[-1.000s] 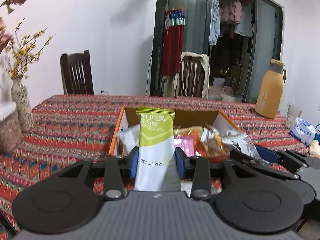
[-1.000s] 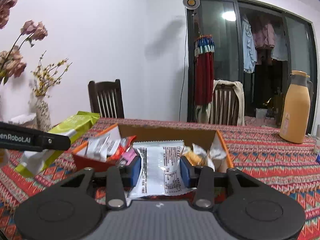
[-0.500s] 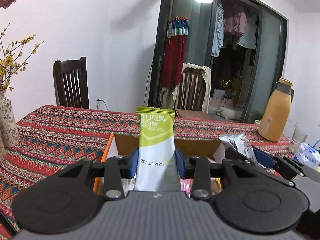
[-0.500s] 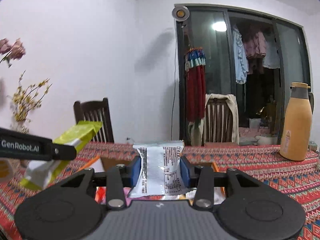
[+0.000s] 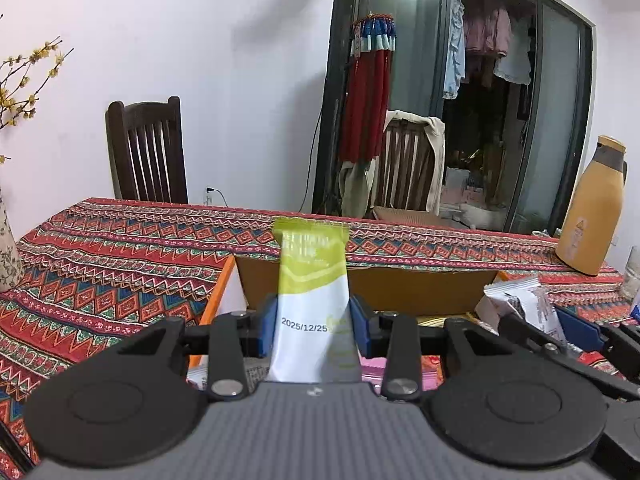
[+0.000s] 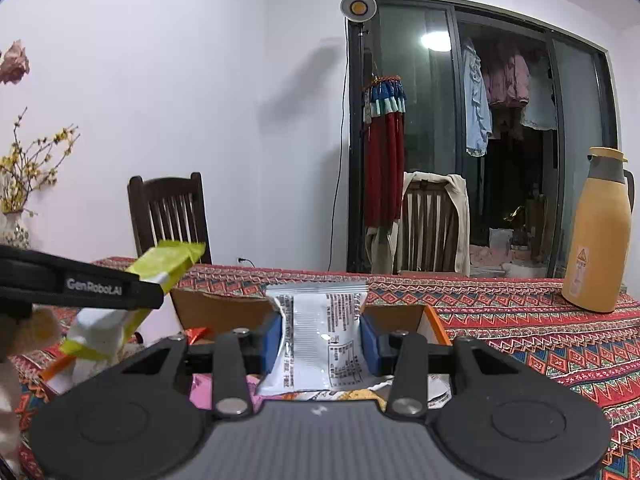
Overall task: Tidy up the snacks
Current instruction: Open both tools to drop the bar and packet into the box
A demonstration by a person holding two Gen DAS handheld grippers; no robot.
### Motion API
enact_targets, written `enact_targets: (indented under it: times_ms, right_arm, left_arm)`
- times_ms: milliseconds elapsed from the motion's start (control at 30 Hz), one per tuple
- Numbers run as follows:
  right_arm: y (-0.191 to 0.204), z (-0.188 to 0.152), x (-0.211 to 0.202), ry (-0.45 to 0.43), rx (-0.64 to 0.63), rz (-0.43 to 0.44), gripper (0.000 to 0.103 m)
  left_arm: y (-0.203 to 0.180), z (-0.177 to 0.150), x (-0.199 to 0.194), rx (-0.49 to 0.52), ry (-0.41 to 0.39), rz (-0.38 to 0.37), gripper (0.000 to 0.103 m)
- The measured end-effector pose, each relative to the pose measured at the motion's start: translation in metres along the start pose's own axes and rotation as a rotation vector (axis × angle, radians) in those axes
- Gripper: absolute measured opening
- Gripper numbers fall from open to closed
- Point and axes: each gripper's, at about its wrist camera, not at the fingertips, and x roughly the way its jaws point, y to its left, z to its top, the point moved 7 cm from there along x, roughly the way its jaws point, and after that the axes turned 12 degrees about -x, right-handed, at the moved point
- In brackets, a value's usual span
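The left gripper point(image 5: 313, 330) is clamped on a green-and-white snack bar point(image 5: 312, 292) standing upright between its pads. Just to its right, the right gripper point(image 6: 320, 340) pinches a silver snack packet point(image 6: 320, 336). The cardboard box point(image 5: 400, 288) lies below and ahead of both

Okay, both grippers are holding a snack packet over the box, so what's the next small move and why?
Probably lower the left gripper a little and let go: it is shut on the green packet just above the open cardboard box, while the right gripper holds the white packet beside it.
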Motion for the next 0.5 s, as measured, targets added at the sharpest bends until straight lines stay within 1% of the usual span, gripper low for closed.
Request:
enact_targets:
  times_ms: [100, 133, 200, 267, 300, 333, 367, 400, 433, 467, 500]
  right_arm:
    - [0.001, -0.005, 0.006, 0.022, -0.007, -0.014, 0.041]
    - [0.000, -0.007, 0.008, 0.030, -0.004, -0.017, 0.041]
    - [0.000, -0.009, 0.008, 0.035, 0.001, -0.019, 0.041]
    - [0.001, -0.010, 0.008, 0.034, 0.009, -0.014, 0.044]
    - [0.000, -0.011, 0.008, 0.035, 0.012, -0.010, 0.046]
    - [0.000, -0.012, 0.007, 0.036, 0.016, -0.008, 0.049]
    - [0.000, -0.012, 0.007, 0.035, 0.021, -0.007, 0.058]
    - [-0.001, -0.013, 0.007, 0.038, 0.030, -0.008, 0.065]
    - [-0.003, -0.014, 0.007, 0.038, 0.040, -0.010, 0.081]
    - [-0.004, -0.015, 0.006, 0.036, 0.049, -0.014, 0.097]
    - [-0.006, -0.016, 0.005, 0.035, 0.059, -0.019, 0.102]
  left_arm:
    - [0.002, -0.003, 0.001, -0.004, 0.005, -0.001, 0.038]
    - [0.002, -0.003, 0.000, -0.004, -0.003, -0.003, 0.035]
    - [0.001, -0.003, -0.003, -0.003, -0.016, -0.005, 0.035]
    - [0.001, -0.002, -0.007, -0.005, -0.039, -0.005, 0.039]
    - [0.000, -0.001, -0.009, -0.006, -0.046, -0.006, 0.049]
    - [0.001, 0.000, -0.010, -0.010, -0.053, -0.004, 0.066]
    - [0.002, 0.000, -0.012, -0.015, -0.064, 0.005, 0.077]
    - [0.002, 0.001, -0.013, -0.018, -0.076, 0.013, 0.093]
    - [0.003, 0.002, -0.014, -0.024, -0.088, 0.019, 0.102]
    - [0.004, 0.003, -0.016, -0.035, -0.094, 0.019, 0.103]
    - [0.006, 0.004, -0.016, -0.047, -0.096, 0.018, 0.103]
